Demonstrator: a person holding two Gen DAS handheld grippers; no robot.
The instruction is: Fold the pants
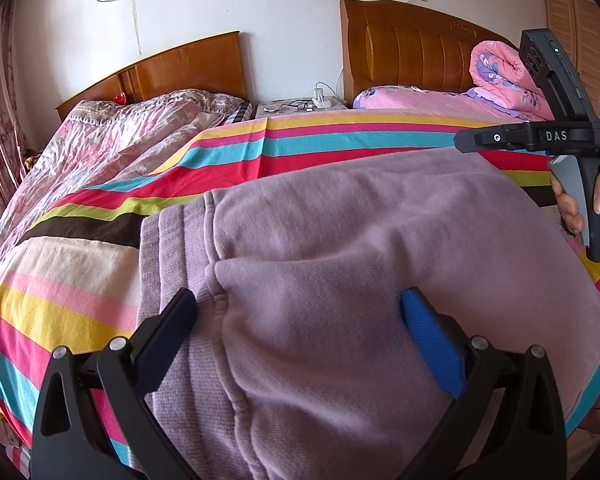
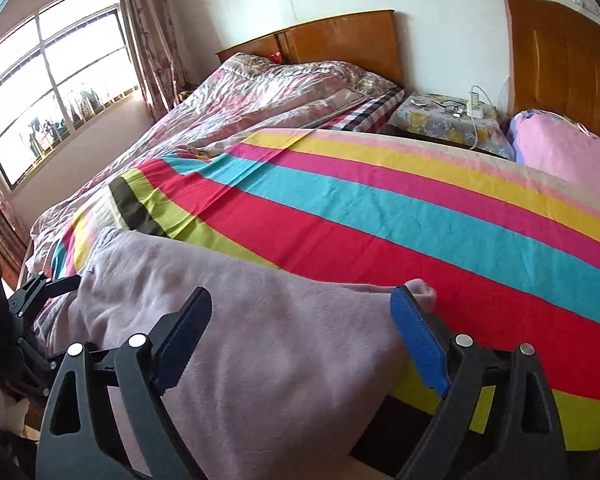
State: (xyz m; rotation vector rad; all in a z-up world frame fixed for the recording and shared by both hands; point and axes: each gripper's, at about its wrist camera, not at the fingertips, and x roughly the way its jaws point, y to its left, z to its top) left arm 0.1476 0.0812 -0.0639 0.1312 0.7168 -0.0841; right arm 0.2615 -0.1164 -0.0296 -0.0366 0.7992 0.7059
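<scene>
Pants (image 1: 320, 260); right gripper (image 1: 556, 136) reads "DAS".

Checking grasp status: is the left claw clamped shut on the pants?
No. The left claw stands wide open over the lilac pants, its fingers apart with cloth between them.

Lighting: bright daylight, both views. Source: large window (image 2: 56, 80) at left of right wrist view, panes blown out to near white. Wall (image 1: 284, 20) evenly lit, pale. Shadows: soft; a faint one under the lilac pants (image 1: 340, 248) edge on the striped bedsheet (image 2: 420, 216). Glare: small highlights on the wooden headboard (image 1: 416, 48). Distortion: strong fisheye bowing; bed lines curve, dark vignette fills the corners. Focus: centre sharp, knit texture legible; rims slightly smeared. Colour: saturated, mild pink cast.
</scene>
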